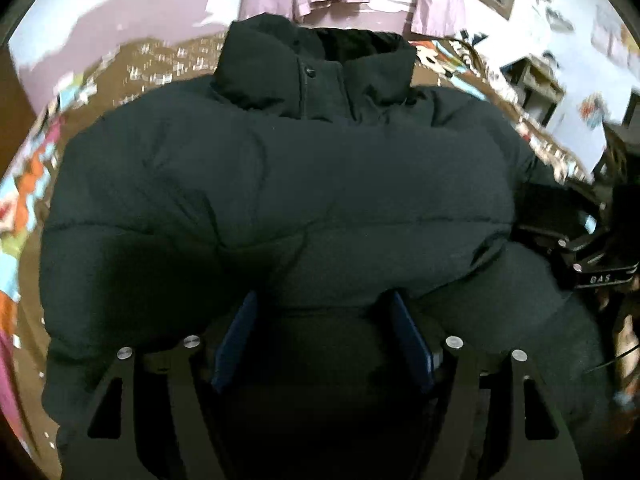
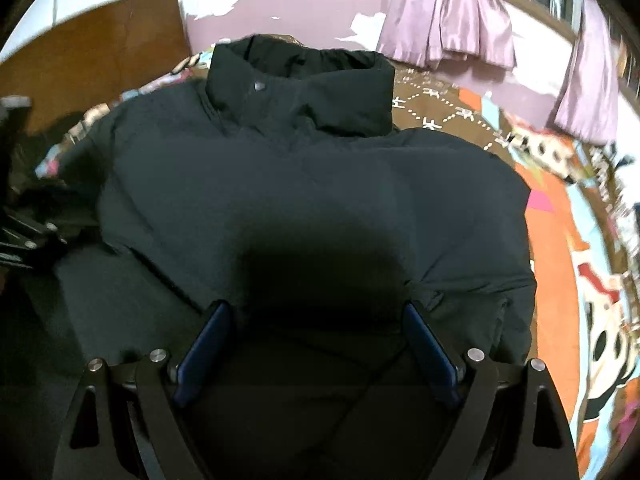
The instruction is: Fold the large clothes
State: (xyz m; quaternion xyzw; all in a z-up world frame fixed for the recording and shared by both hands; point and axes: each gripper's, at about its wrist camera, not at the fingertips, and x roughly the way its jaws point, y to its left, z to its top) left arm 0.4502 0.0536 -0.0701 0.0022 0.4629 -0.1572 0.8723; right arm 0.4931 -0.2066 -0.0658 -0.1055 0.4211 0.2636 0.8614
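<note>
A big black puffer jacket (image 1: 288,184) lies front up on a bed, collar (image 1: 316,68) pointing away from me; it also fills the right wrist view (image 2: 312,192). My left gripper (image 1: 322,300) is open, its blue pads (image 1: 236,336) spread over the jacket's lower part. My right gripper (image 2: 316,308) is open too, its blue pads (image 2: 424,344) wide apart just above the jacket's lower part. Nothing is between either pair of fingers but the fabric below. The right gripper also shows at the right edge of the left wrist view (image 1: 588,256).
The jacket rests on a brown bedspread (image 2: 460,120) with bright orange and cartoon patches (image 2: 560,248). Purple curtains (image 2: 452,20) hang behind the bed. A brown wooden board (image 2: 96,52) stands at the far left. Shelves and pictures (image 1: 532,80) line the right wall.
</note>
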